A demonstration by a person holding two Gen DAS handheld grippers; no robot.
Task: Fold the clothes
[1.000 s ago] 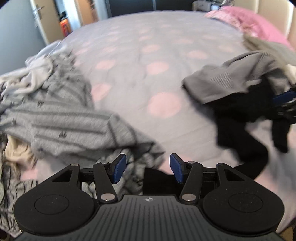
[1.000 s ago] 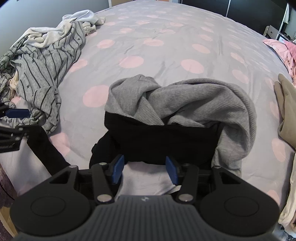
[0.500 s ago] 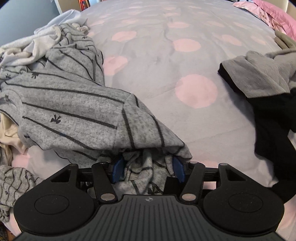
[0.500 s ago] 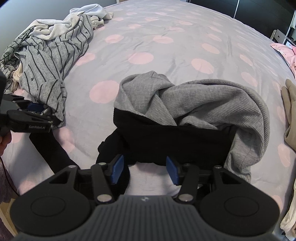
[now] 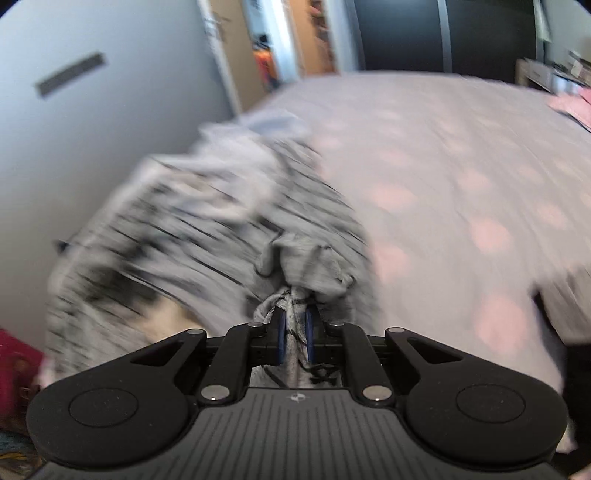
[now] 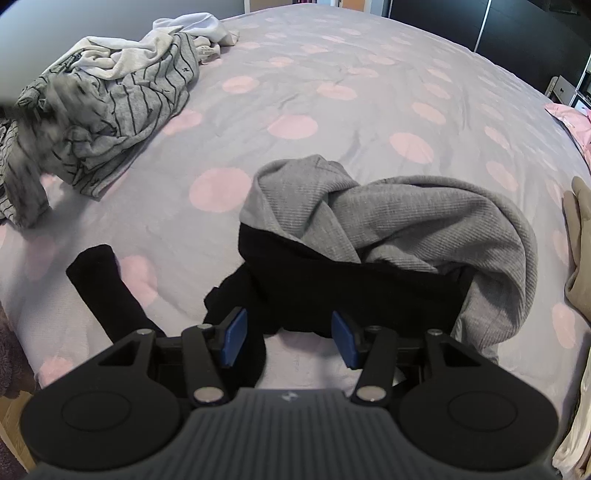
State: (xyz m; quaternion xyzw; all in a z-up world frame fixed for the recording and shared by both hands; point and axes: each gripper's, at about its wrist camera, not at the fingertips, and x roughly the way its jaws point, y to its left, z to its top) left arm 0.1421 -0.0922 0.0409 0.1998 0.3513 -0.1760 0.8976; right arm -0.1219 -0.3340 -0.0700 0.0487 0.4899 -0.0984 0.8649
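Left gripper: blue pads pinch a bunched fold of the striped grey garment, likely to draw it from the heap at the bed's left edge. Right gripper: fingers wide, empty, above the black garment under the grey ribbed top.

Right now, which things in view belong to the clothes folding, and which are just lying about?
In the job:
- left gripper, shut on the striped grey garment
- right gripper, open over the black garment
- grey ribbed top
- white garment

Lying about:
- polka-dot bed cover
- pink pillow
- beige fabric
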